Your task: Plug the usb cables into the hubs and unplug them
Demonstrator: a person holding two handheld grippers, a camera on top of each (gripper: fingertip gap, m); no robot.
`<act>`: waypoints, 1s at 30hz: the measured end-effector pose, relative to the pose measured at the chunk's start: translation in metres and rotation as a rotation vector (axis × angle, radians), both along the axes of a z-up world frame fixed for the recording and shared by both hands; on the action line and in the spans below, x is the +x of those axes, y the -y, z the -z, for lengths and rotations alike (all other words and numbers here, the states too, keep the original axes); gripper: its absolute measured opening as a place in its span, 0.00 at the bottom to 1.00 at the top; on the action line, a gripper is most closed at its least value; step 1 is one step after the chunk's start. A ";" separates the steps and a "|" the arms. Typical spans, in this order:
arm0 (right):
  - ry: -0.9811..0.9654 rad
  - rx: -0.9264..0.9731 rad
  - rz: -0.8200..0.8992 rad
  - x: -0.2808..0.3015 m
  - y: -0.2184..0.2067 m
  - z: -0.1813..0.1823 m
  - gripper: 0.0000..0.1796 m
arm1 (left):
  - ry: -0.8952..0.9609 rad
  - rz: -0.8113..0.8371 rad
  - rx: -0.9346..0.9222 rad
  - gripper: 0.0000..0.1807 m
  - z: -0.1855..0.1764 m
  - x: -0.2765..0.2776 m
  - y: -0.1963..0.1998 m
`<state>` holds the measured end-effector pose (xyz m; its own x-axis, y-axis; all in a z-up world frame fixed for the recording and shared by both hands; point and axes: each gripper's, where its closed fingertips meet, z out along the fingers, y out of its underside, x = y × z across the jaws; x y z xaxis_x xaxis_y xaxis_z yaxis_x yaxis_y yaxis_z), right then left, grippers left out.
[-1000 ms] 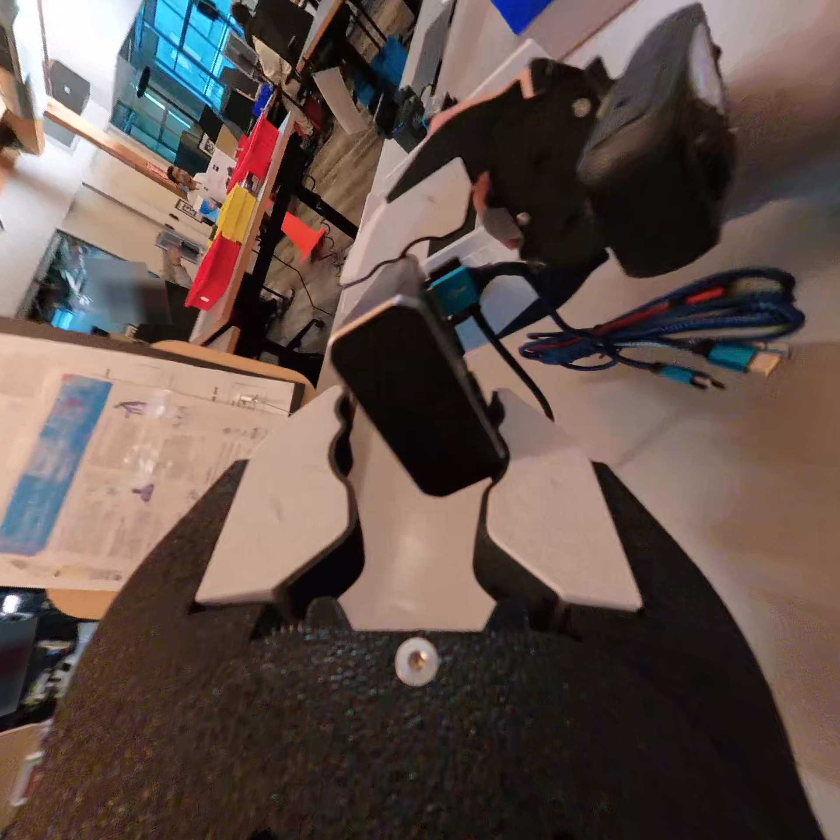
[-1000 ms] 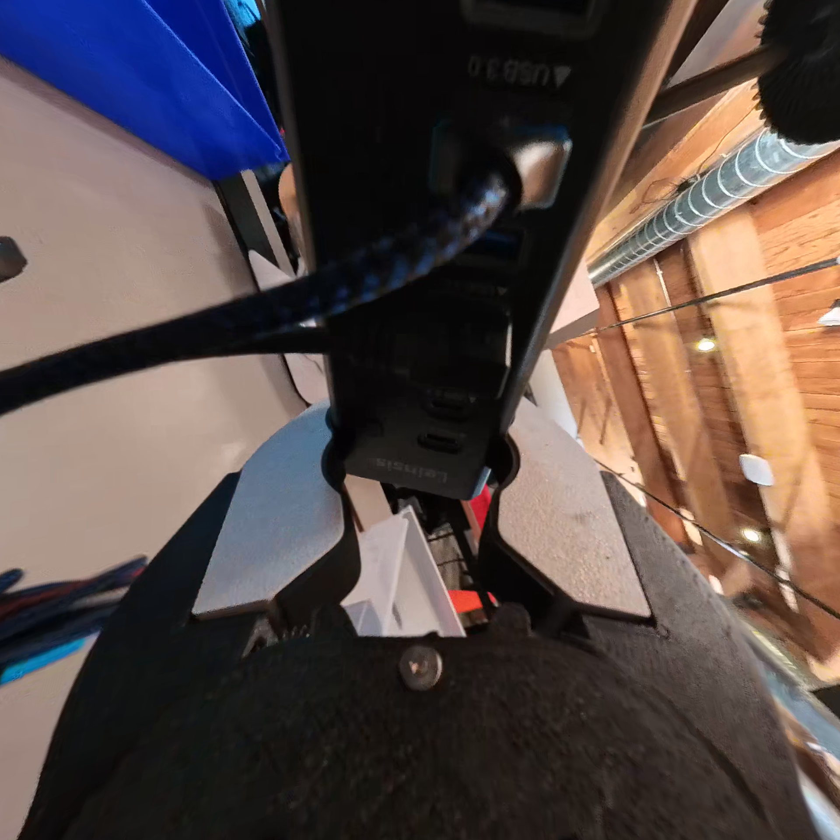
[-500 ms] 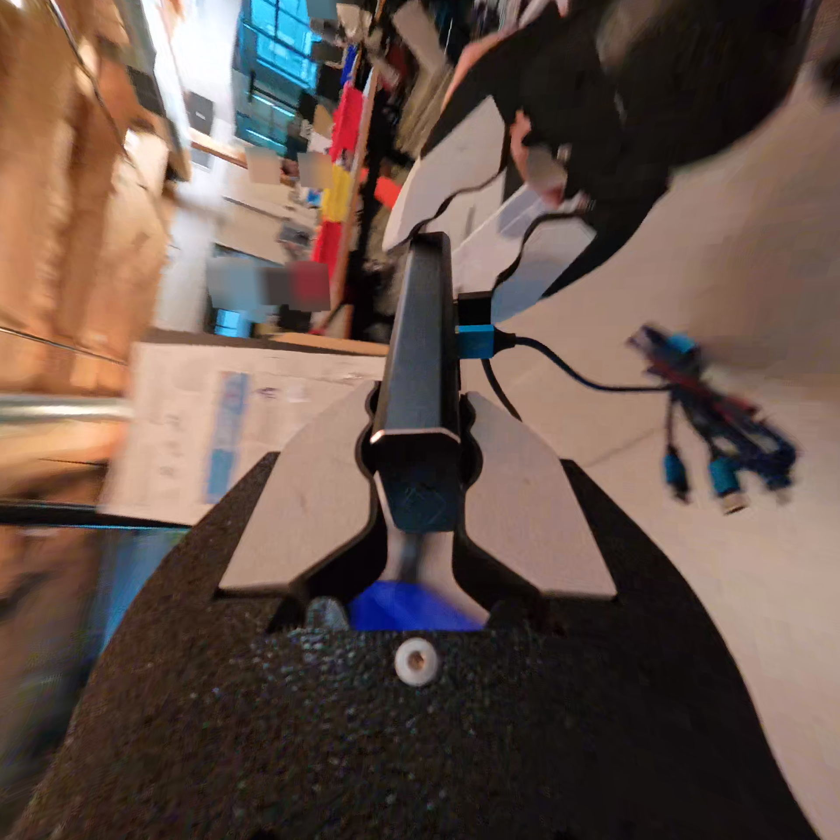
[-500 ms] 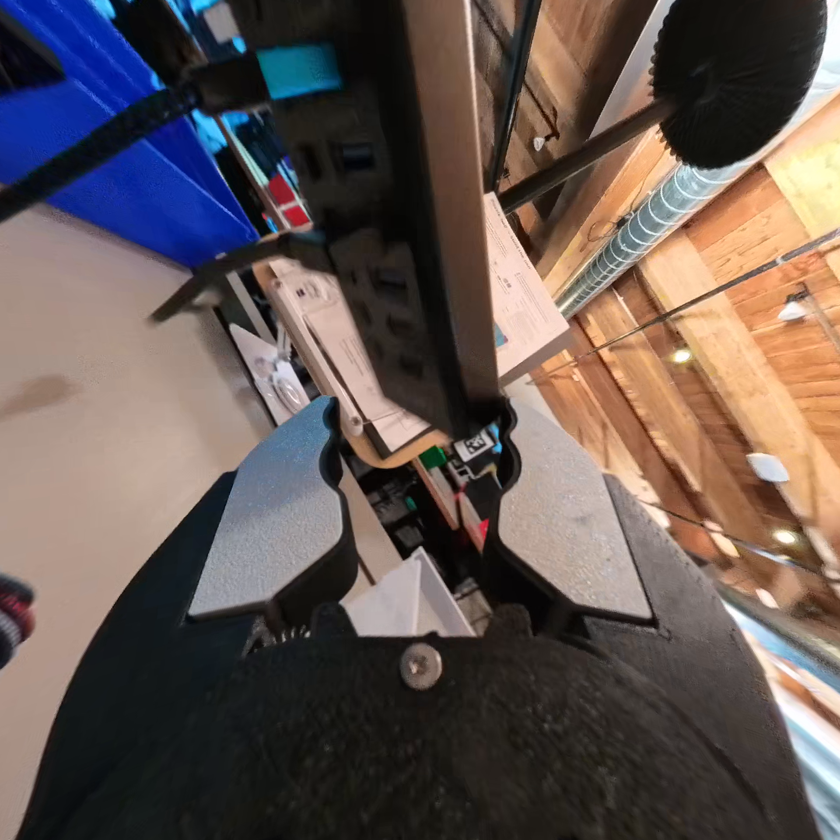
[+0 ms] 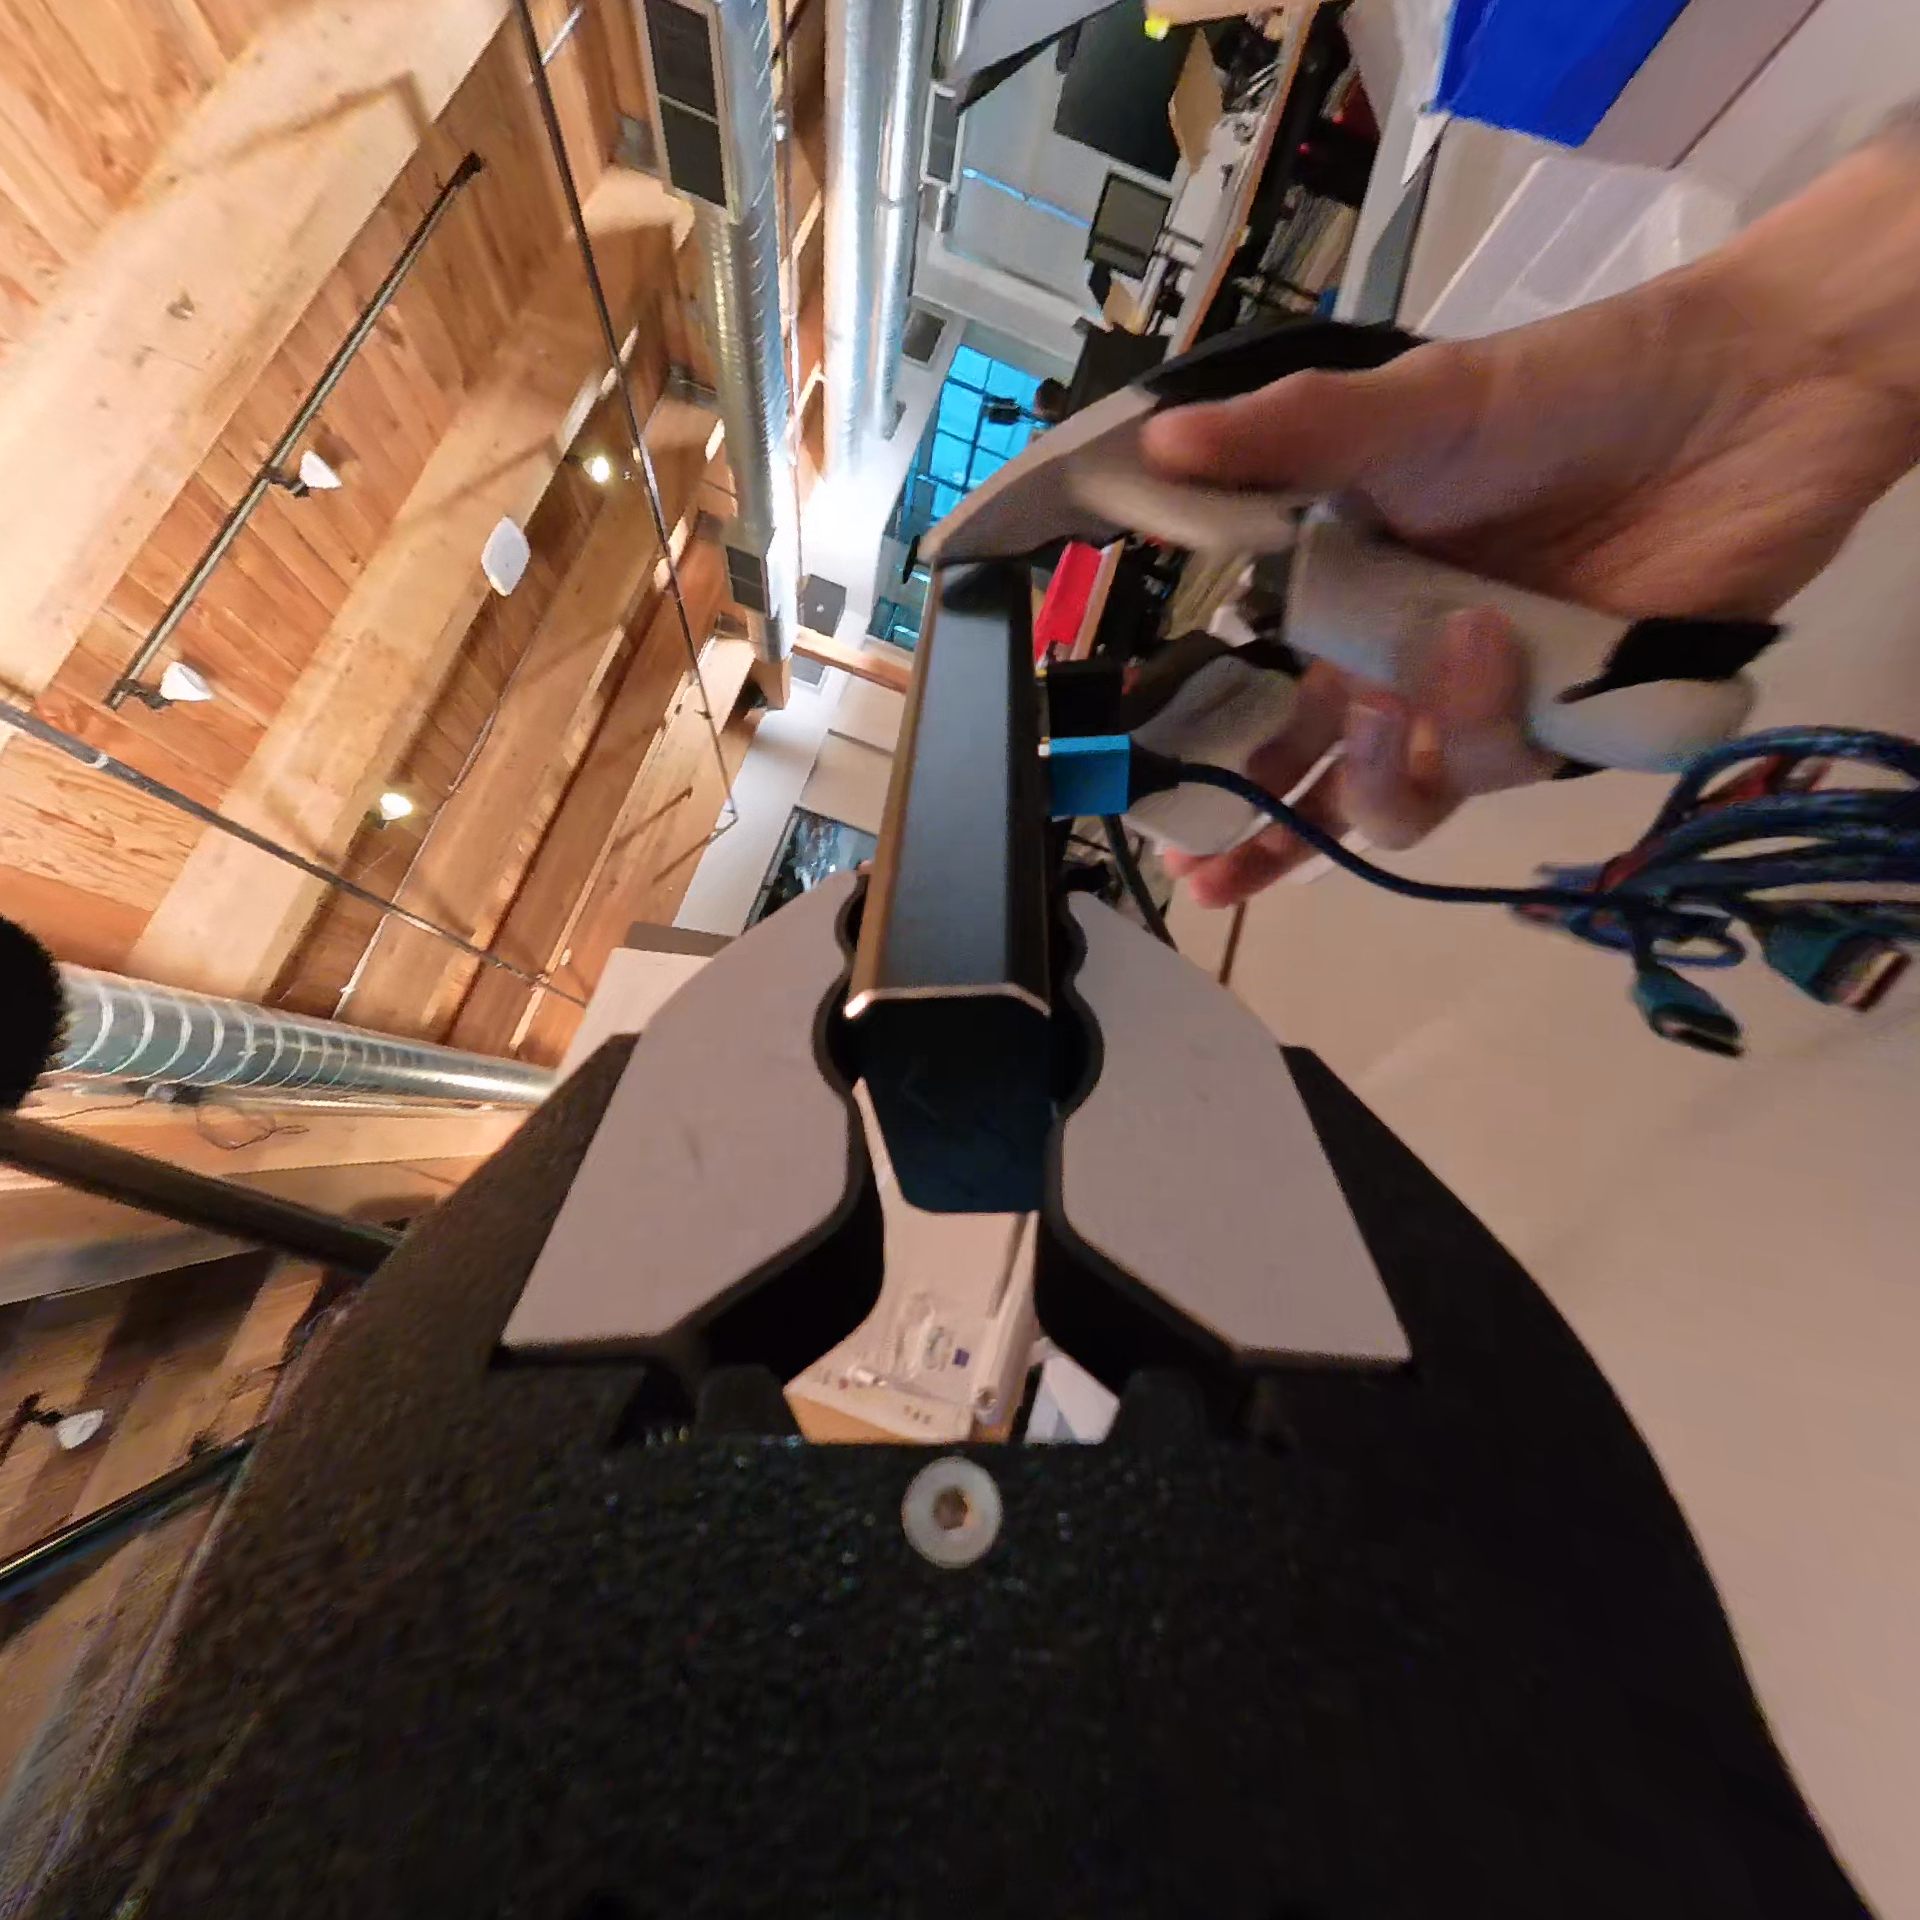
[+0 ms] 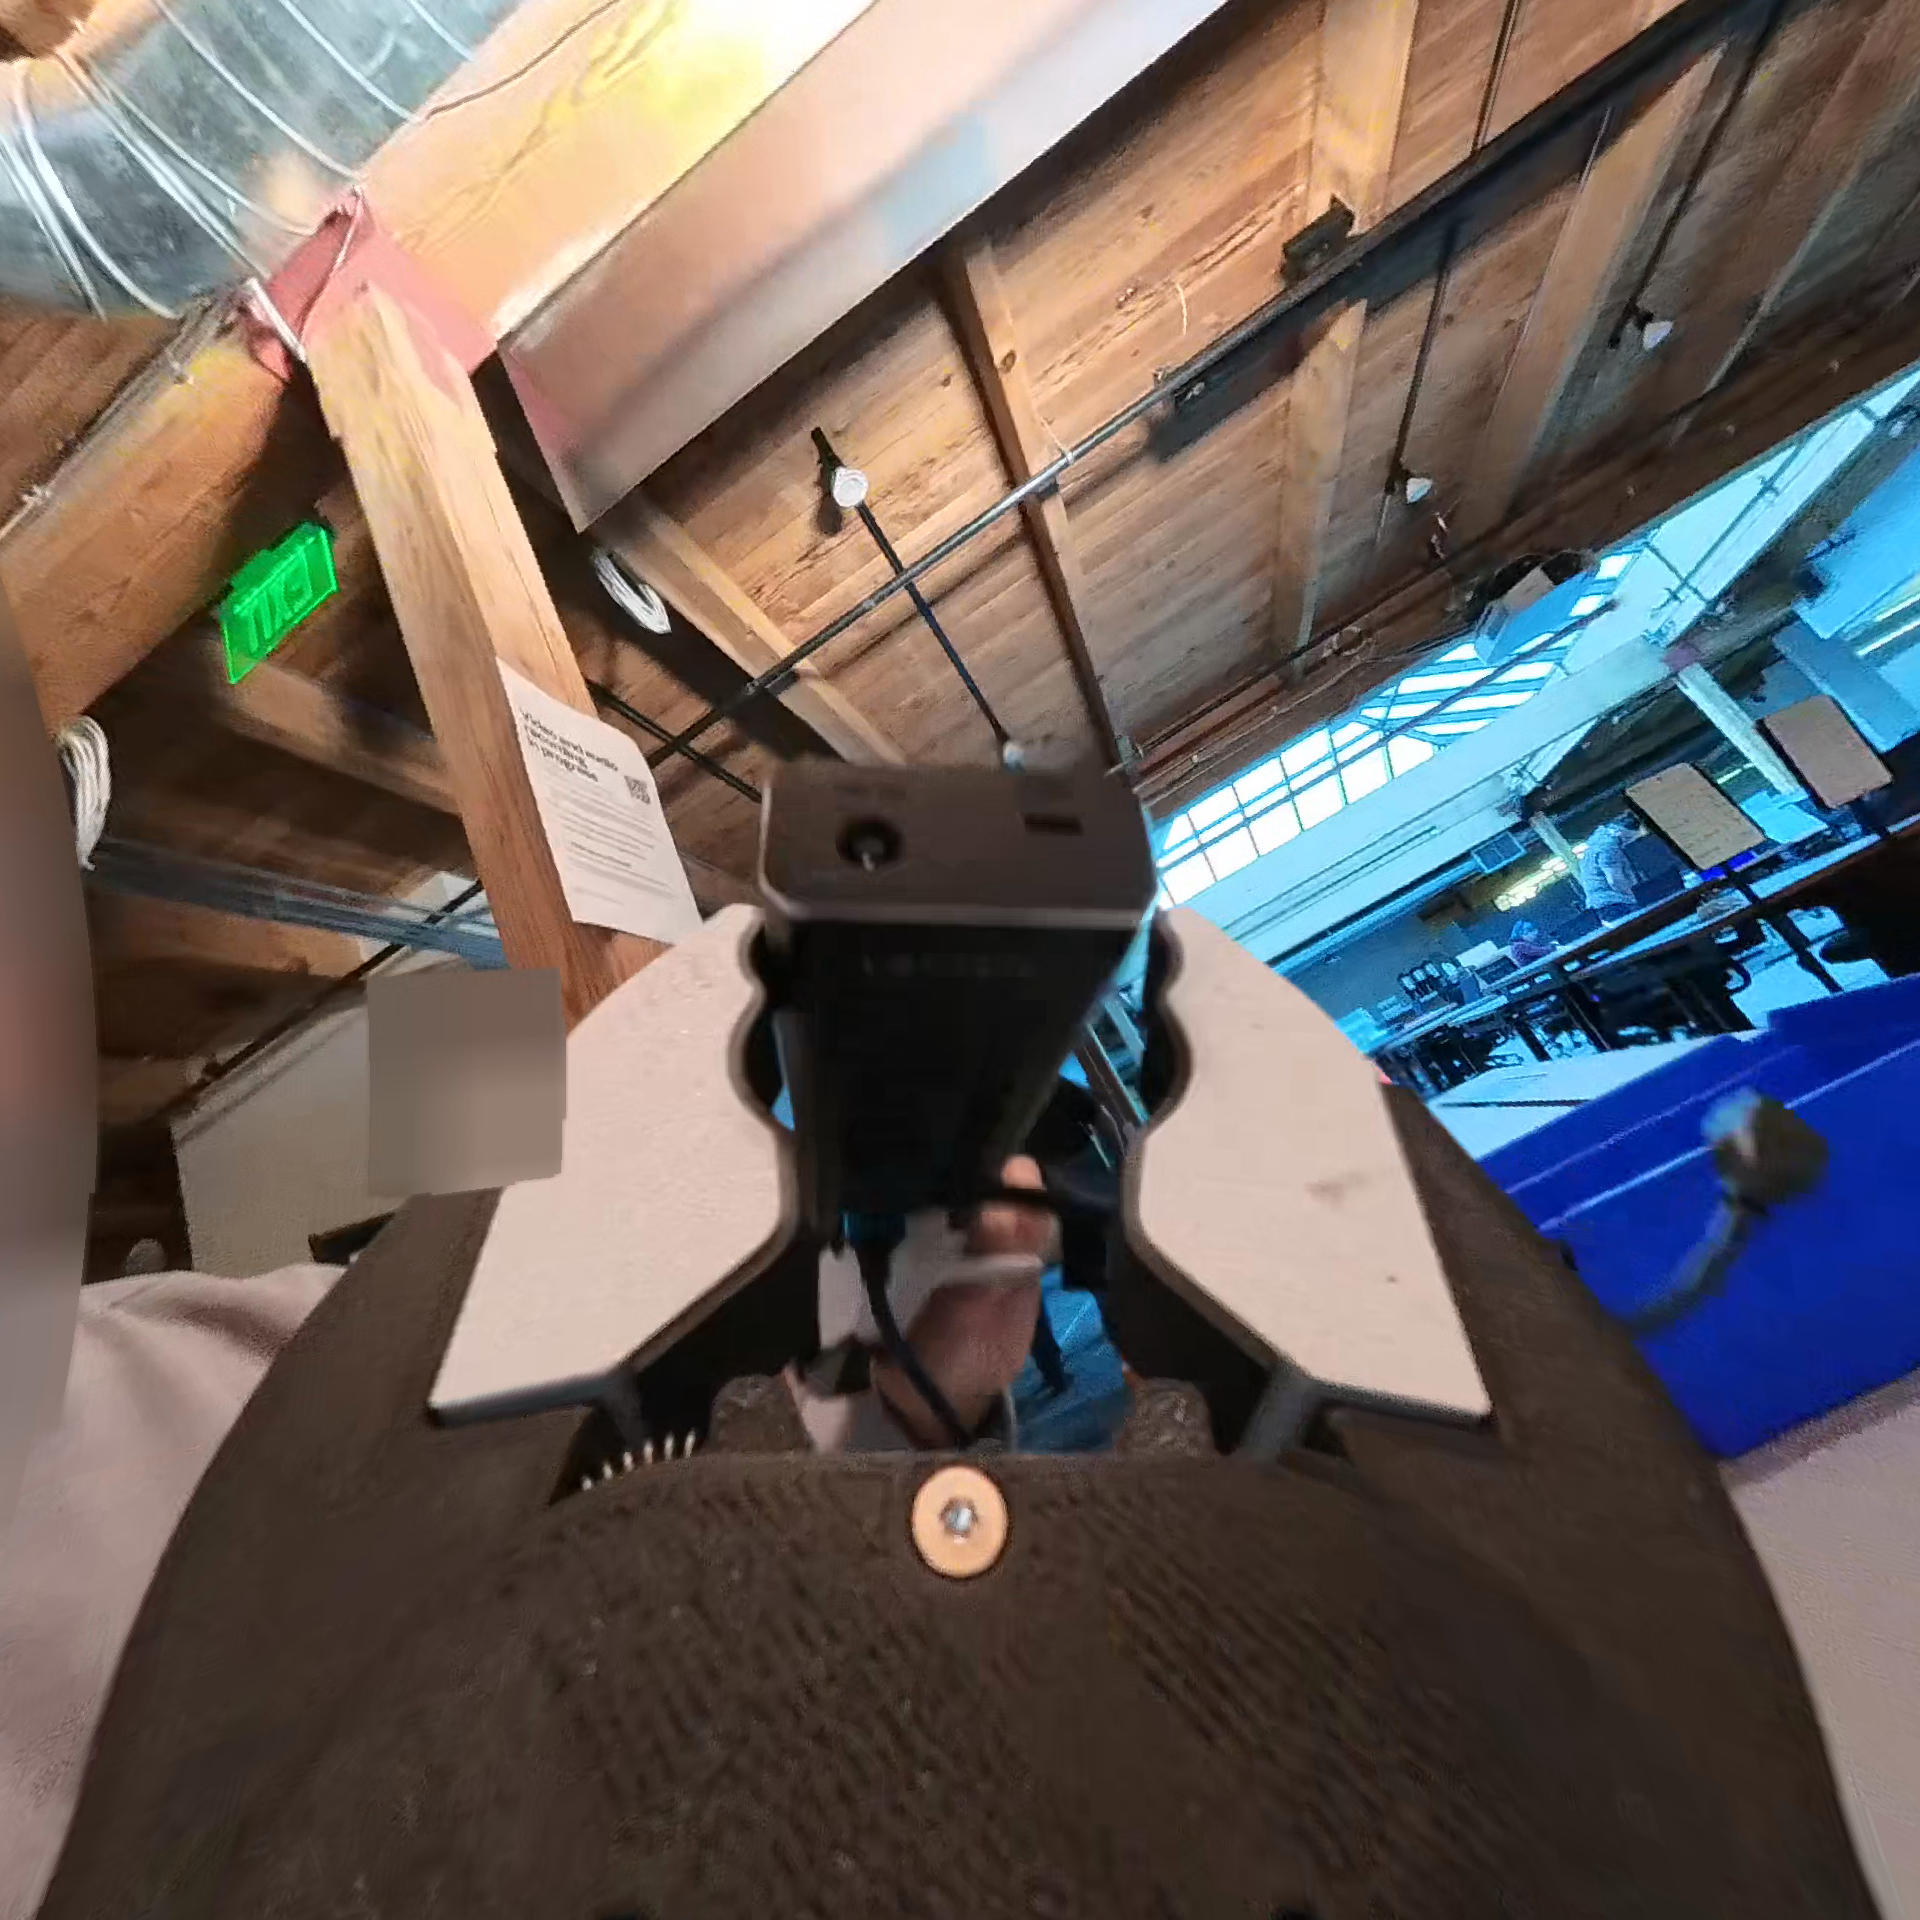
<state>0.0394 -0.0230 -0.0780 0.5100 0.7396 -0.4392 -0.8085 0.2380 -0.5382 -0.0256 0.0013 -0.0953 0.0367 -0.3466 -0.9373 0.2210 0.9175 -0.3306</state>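
My left gripper (image 5: 956,935) is shut on the near end of a long black usb hub (image 5: 956,779), held on edge in the air. A blue usb plug (image 5: 1086,774) sits in a port on the hub's right side, and its dark cable runs to a loose blue cable bundle (image 5: 1766,862). A hand (image 5: 1558,468) holds the right gripper (image 5: 1049,499) at the hub's far end. In the right wrist view the hub (image 6: 945,852) lies between the fingers of my right gripper (image 6: 961,925), which close on its sides.
A pale table surface (image 5: 1558,1195) lies on the right. A blue bin (image 6: 1714,1299) stands beyond the right gripper, with a black connector (image 6: 1766,1143) dangling in front of it. Wooden ceiling beams and metal ducts (image 5: 758,312) fill the background.
The hub has been turned and lifted, so both views now face the ceiling. The right gripper, open half a second ago, has closed on the hub. The left gripper has kept its hold.
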 end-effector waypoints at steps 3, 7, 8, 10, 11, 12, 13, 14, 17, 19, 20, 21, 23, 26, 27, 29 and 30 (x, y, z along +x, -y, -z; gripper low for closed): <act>-0.040 -0.012 0.037 0.004 -0.003 -0.001 0.35 | -0.003 0.009 -0.064 0.17 0.013 0.005 0.000; 0.164 -0.054 0.121 -0.005 -0.002 -0.009 0.35 | -0.095 0.019 -0.161 0.18 0.029 0.014 -0.012; 0.236 -0.071 0.149 -0.009 -0.001 -0.013 0.35 | -0.119 0.049 -0.193 0.21 0.033 0.014 -0.011; 0.392 -0.112 0.196 -0.019 -0.003 -0.022 0.35 | -0.186 0.093 -0.247 0.29 0.040 0.014 -0.008; 0.471 -0.145 0.213 -0.024 -0.006 -0.026 0.34 | -0.224 0.111 -0.274 0.32 0.044 0.014 -0.006; 0.570 -0.183 0.225 -0.029 -0.010 -0.026 0.34 | -0.271 0.136 -0.307 0.35 0.049 0.013 -0.004; 0.673 -0.225 0.240 -0.033 -0.015 -0.026 0.34 | -0.321 0.158 -0.351 0.35 0.052 0.013 -0.003; 0.777 -0.270 0.258 -0.037 -0.019 -0.023 0.34 | -0.367 0.189 -0.411 0.37 0.053 0.011 -0.002; 1.050 -0.347 0.243 -0.053 -0.028 -0.009 0.35 | -0.500 0.293 -0.703 0.37 0.044 0.007 0.002; 1.152 -0.384 0.193 -0.063 -0.032 0.004 0.34 | -0.645 0.322 -0.877 0.42 0.045 0.010 0.005; 1.198 -0.397 0.166 -0.068 -0.033 0.010 0.34 | -0.730 0.319 -0.929 0.49 0.051 0.012 0.007; 1.241 -0.397 0.147 -0.073 -0.034 0.017 0.34 | -0.784 0.308 -0.949 0.50 0.057 0.014 0.008; 1.277 -0.409 0.122 -0.079 -0.036 0.026 0.34 | -0.802 0.280 -0.922 0.47 0.067 0.019 0.009; 1.275 -0.397 0.087 -0.088 -0.037 0.033 0.34 | -0.802 0.283 -0.862 0.37 0.078 0.021 0.018; 1.273 -0.391 0.074 -0.090 -0.038 0.035 0.34 | -0.798 0.289 -0.848 0.36 0.081 0.021 0.021; 1.265 -0.395 0.047 -0.092 -0.039 0.040 0.34 | -0.811 0.288 -0.836 0.38 0.086 0.022 0.024; 1.264 -0.396 0.041 -0.092 -0.040 0.041 0.34 | -0.816 0.291 -0.846 0.38 0.087 0.023 0.025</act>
